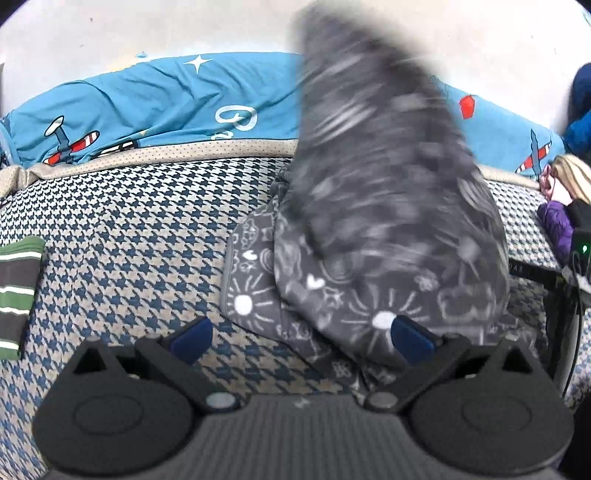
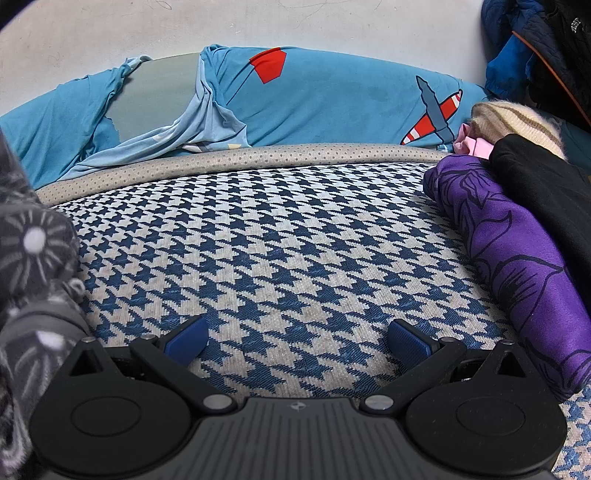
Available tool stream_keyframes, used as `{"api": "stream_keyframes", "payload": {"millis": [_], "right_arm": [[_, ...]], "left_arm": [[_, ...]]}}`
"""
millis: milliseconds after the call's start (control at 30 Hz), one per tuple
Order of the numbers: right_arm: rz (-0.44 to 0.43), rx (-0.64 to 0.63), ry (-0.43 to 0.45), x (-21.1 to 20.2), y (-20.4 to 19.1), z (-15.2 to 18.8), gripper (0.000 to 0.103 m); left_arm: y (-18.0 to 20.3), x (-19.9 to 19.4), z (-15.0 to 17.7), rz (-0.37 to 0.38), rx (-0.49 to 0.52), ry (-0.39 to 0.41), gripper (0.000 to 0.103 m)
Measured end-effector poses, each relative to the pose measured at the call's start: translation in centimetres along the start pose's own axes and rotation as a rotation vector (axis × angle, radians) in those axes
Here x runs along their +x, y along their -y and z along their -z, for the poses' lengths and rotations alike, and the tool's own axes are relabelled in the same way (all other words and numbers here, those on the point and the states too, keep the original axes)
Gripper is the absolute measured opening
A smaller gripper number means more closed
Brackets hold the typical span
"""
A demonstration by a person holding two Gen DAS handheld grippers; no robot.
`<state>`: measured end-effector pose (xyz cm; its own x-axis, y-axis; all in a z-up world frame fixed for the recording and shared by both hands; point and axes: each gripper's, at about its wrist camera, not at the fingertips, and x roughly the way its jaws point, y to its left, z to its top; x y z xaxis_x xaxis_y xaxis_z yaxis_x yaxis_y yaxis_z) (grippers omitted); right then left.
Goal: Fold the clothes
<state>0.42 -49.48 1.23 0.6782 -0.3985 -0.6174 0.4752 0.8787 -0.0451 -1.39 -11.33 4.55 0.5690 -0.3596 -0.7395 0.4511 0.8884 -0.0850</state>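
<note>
Left wrist view: low over the houndstooth mattress, facing the white wall, close behind the grey printed garment.
Right wrist view: same height and heading, further right, beside the purple cloth.
Shared: mattress, blue aeroplane sheet, wall, garment edge.

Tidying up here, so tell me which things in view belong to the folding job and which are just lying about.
For the job: grey doodle-print garment, left gripper, right gripper.

Lying about: purple printed cloth, green striped cloth, aeroplane-print blue sheet, beige knit hat.
</note>
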Motion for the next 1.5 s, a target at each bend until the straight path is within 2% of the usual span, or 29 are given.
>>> {"api": "stream_keyframes", "payload": {"millis": [433,567,667,1333,1433,1500], "right_arm": [[0.000,0.000,0.000,0.0,0.0,0.0,0.103],[0.000,0.000,0.000,0.0,0.0,0.0,0.103],[0.000,0.000,-0.001,0.0,0.0,0.0,0.103],[0.000,0.000,-0.004,0.0,0.0,0.0,0.103],[-0.012,-0.013,-0.025,-0.1,0.1,-0.2,0.103],[-0.050,-0.043,-0.060,-0.6,0.5,-0.3,0.103]], "left_arm": [[1.1,0.6,0.3,0.014,-0.015,-0.054,0.103],[1.4,0.0,0.5,0.030,0.011,-0.037,0.103],[1.5,0.0,0.6,0.010,0.005,-0.036,0.103],[2.2,0.2,2.3,-0.004,-0.027,-0.027,0.103],[2.2,0.0,2.9,-0.013,-0.052,-0.028,0.103],[2.2,-0.1,3.4,-0.014,-0.076,-0.034,0.103]]}}
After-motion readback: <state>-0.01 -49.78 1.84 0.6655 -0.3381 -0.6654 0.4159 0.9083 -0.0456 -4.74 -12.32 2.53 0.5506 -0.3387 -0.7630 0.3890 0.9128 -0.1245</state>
